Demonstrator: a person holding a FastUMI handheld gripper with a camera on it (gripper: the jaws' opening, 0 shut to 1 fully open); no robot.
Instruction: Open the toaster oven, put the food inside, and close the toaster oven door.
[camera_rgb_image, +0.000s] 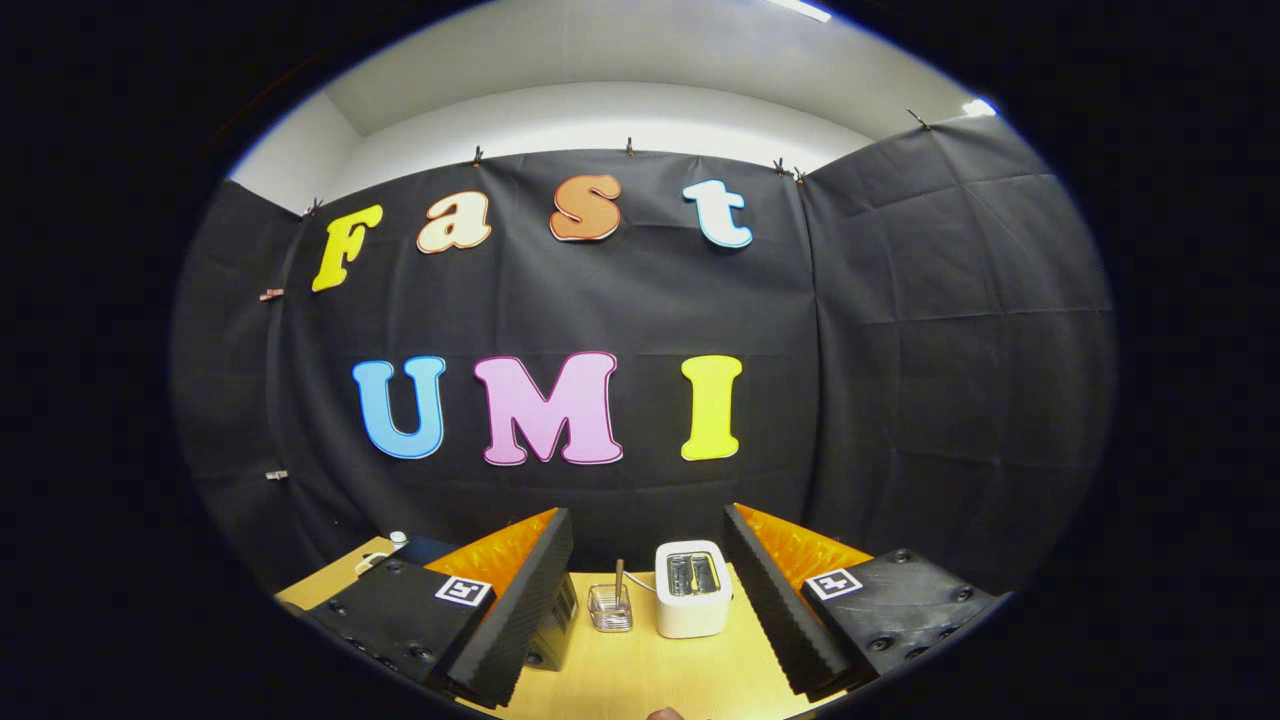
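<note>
Looking forward along the gripper (648, 600), the two fingers stand wide apart and hold nothing; no object touches either of them. Each finger body carries a square black-and-white marker on its upper face. Between the fingers lies the bare surface of a light wooden table (640, 680).

Just ahead of the fingers, in the gap between them, three items stand on the table. A white toaster (692, 589) sits upright toward the right finger, its top slot facing up with metal visible inside, and a thin cord runs from its left side. Just beside it to the left stands a small clear holder (610, 607) with a slim stick upright in it. Farther left, a dark appliance (553, 625) is largely hidden behind the left finger; whether it is the toaster oven cannot be told, and its door state is not visible.

Beyond the left finger, a small white object (385, 552) rests near the table's far corner. Behind everything hangs the black cloth wall (900, 350) of the booth.
</note>
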